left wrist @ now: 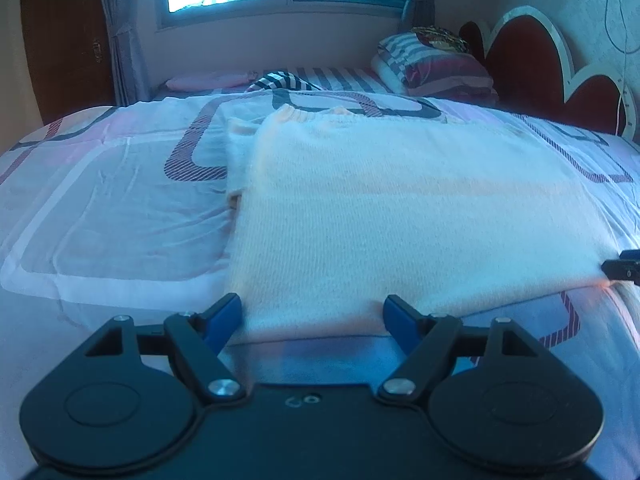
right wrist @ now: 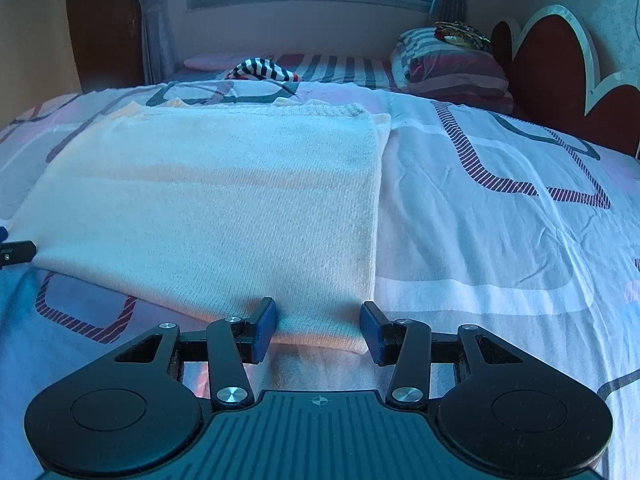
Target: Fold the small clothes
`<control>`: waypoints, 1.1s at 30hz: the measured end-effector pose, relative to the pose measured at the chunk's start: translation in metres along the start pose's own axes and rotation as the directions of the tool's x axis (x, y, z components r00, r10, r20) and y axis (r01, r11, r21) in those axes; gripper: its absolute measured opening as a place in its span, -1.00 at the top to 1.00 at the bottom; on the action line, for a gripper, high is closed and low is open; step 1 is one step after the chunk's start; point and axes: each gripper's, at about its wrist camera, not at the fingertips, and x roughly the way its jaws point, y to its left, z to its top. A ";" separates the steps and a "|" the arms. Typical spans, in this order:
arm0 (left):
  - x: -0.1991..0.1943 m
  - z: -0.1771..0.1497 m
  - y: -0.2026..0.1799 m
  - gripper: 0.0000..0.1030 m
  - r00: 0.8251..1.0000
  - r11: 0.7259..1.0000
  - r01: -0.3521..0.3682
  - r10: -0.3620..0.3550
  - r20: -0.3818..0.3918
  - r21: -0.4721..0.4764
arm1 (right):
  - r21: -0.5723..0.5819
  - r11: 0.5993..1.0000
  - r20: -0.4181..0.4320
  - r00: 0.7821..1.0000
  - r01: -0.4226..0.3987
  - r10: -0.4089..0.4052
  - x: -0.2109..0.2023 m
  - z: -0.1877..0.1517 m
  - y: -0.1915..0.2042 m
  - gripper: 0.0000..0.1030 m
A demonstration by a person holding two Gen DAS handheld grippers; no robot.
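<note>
The folded cream knitted garment (left wrist: 400, 216) at mid-frame is soft ribbed wool-like cloth, matt and fuzzy. Under it, the pale patterned bed sheet (left wrist: 120, 208) is thin smooth cotton-like cloth, faintly creased. Each tool (right wrist: 318, 330) at the lower edge is matt black plastic with shiny metal rivets and blue rubbery ridged pads (right wrist: 266, 328). The red scalloped headboard (left wrist: 532, 76), upper right, looks smooth.

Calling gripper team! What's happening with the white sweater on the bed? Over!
Left gripper open at sweater near left corner. Right gripper open, straddling near right corner, not pinching. Sweater flat, partly folded. Nothing in the way.
</note>
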 end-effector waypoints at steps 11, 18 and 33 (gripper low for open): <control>-0.038 -0.023 0.039 -0.37 0.999 0.975 0.000 -0.009 -0.043 -0.220 | 0.028 0.998 0.070 0.996 -0.054 0.052 -0.045 -0.001 -0.002 0.12; -0.039 -0.044 0.053 0.20 0.975 0.738 0.213 -0.203 0.090 -0.641 | 0.132 0.981 0.105 0.986 -0.141 0.128 -0.068 -0.018 0.009 0.67; 0.022 -0.027 0.049 0.10 0.959 0.547 0.270 -0.079 0.272 -0.793 | 0.149 0.958 0.153 0.963 -0.244 0.221 -0.018 0.041 0.026 0.66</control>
